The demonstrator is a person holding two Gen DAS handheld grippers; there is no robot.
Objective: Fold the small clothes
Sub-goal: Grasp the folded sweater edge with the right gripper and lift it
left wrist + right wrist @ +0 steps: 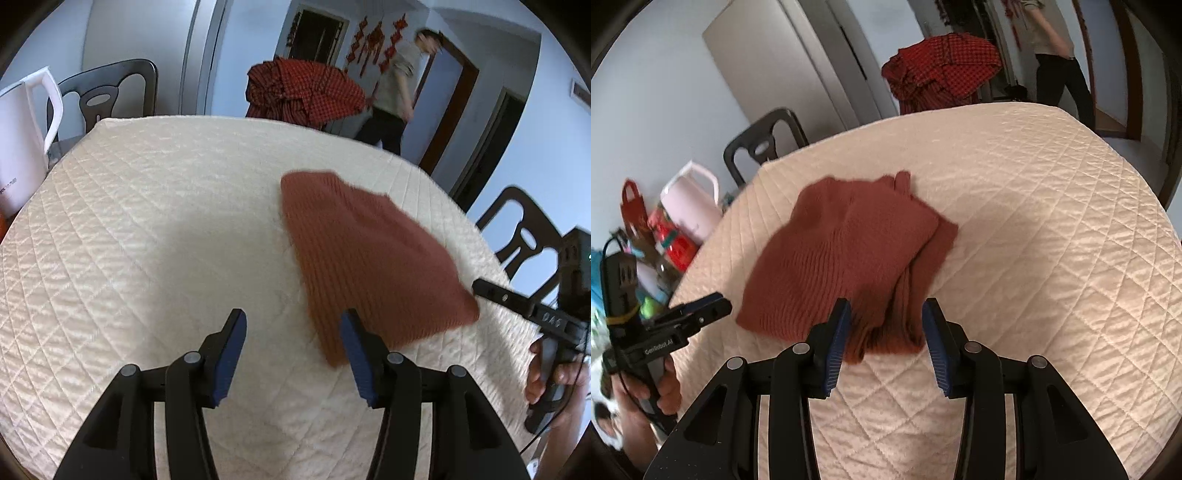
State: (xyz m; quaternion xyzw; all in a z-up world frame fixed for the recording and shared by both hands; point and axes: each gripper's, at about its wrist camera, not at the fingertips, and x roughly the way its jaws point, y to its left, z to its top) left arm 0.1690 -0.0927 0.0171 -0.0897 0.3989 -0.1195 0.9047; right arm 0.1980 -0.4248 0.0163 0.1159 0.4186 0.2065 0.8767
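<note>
A small rust-brown knitted garment (369, 254) lies folded on the cream quilted table cover (155, 221). It also shows in the right wrist view (849, 251), with its near edge bunched between the fingers. My left gripper (293, 321) is open and empty, just left of the garment's near corner. My right gripper (886, 314) is open, its jaws on either side of the garment's near edge, not closed on it. The right gripper (517, 306) appears at the right edge of the left wrist view, and the left gripper (698, 314) at the left of the right wrist view.
A red checked cloth (303, 88) is heaped past the far table edge. Dark chairs (110, 92) stand around the table. A white kettle (22, 122) and a pink jug (690, 206) with clutter sit to the left. A person (399, 85) walks in the background.
</note>
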